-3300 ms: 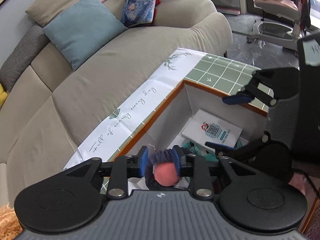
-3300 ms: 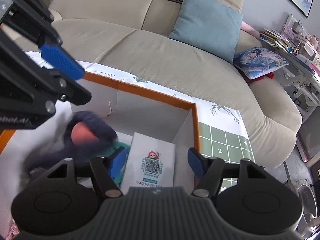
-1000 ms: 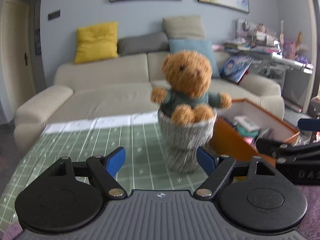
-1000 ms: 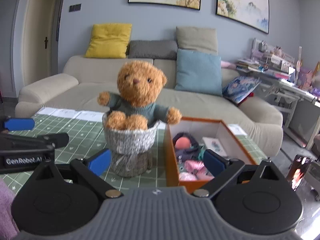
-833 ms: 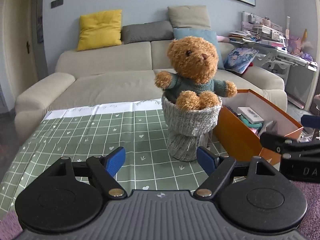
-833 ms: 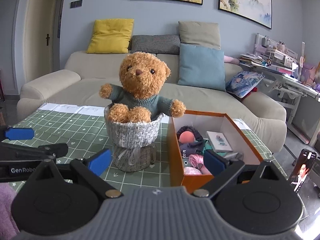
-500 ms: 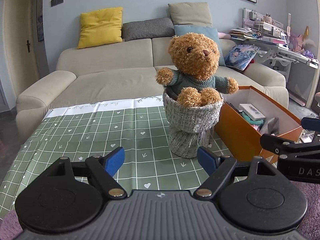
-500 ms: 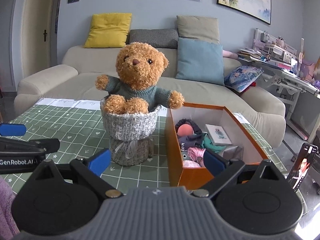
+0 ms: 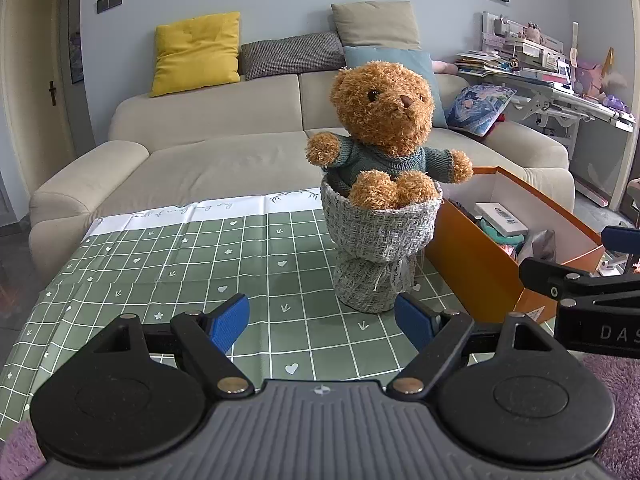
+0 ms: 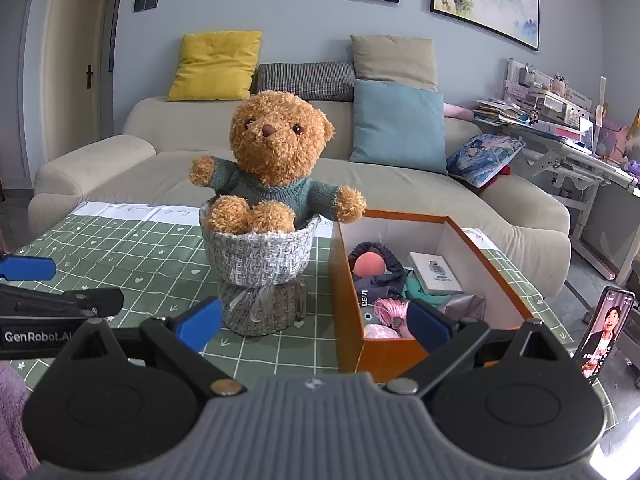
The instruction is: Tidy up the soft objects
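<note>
Teddy bear [image 10: 272, 160] sits in a woven basket [image 10: 260, 256] at frame centre, beside the orange box [image 10: 384, 350]; both hand-held grippers, left [image 9: 322, 322] and right [image 10: 312, 322], gape empty.

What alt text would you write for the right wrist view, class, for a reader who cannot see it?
A brown teddy bear sits in a grey woven basket on a green checked tablecloth, beside an open orange box of soft items. The open right gripper frames them.

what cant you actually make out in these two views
- Teddy bear lower body: both views, hidden inside the woven basket.
- Orange box bottom layer: right wrist view, covered by the piled soft items.
- Phone lower end: right wrist view, behind the right hand-held gripper.
</note>
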`<act>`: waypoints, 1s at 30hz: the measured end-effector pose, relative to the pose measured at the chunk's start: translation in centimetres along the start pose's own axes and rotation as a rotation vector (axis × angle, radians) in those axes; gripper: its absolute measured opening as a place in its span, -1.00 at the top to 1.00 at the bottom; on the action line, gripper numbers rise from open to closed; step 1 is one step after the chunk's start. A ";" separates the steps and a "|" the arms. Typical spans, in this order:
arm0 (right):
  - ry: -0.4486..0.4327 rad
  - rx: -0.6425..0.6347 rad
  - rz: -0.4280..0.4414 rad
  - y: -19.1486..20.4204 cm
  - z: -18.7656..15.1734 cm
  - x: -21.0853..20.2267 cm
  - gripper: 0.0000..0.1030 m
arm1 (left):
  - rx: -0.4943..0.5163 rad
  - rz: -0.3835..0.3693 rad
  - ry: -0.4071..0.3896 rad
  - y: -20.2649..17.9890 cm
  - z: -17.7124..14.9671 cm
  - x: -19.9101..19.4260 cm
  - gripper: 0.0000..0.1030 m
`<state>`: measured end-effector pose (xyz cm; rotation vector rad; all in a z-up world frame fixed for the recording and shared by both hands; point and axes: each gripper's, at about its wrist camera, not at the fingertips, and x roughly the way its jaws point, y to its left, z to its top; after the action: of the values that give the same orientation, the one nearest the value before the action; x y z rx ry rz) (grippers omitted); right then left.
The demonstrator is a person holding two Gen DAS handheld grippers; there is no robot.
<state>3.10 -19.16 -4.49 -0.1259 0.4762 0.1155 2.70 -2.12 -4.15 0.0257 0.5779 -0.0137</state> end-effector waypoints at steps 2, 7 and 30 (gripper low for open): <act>-0.003 0.000 -0.001 0.0 0.0 0.0 -0.88 | -0.001 -0.001 0.000 0.0 0.0 0.0 -0.87; -0.003 0.000 -0.001 0.0 0.0 -0.1 -0.88 | -0.004 -0.002 0.001 0.0 0.0 0.0 -0.87; -0.004 -0.001 -0.001 0.1 0.0 -0.1 -0.89 | -0.033 0.000 0.009 0.3 -0.1 0.0 -0.87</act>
<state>3.00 -19.11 -4.44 -0.1270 0.4719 0.1148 2.61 -1.83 -4.22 -0.0062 0.5873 -0.0042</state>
